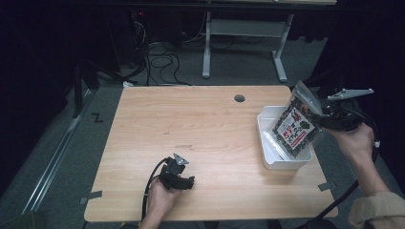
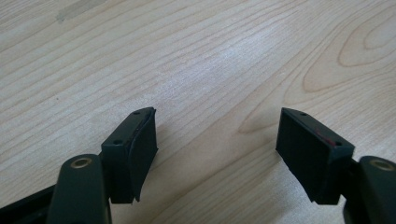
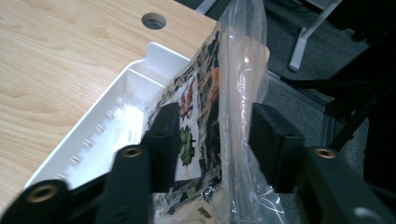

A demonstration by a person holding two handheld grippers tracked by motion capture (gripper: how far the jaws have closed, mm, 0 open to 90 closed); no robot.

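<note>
Light wood forms the table (image 1: 205,143) in the high view. The left gripper (image 1: 184,181) rests on it at about 7 o'clock, near the front edge, held in the person's left hand (image 1: 160,198), with a black cable looping off toward the person. A white tray (image 1: 267,143) sits at 3 o'clock along the right edge of the table. The right gripper (image 1: 317,114), held in the right hand (image 1: 356,138), is raised beside the tray's right side and carries a snack bag (image 1: 296,126) (dark printed front, clear top) that hangs tilted over the tray. A round hole (image 1: 239,98) pierces the tabletop at about 1 o'clock.

In the left gripper view, the two black jaws stand well apart over the bare wood grain of the table (image 2: 196,60); nothing lies between them, so the fingers are released.

In the right gripper view, the jaws close from both sides on the snack bag (image 3: 210,107), grasping it near its clear upper part. The white tray (image 3: 116,116) lies below at 9 o'clock, its inner wall ribbed. The round hole (image 3: 153,20) sits at 11 o'clock on the table (image 3: 56,60). Dark floor and metal frame legs (image 3: 306,37) appear at 1 o'clock.
</note>
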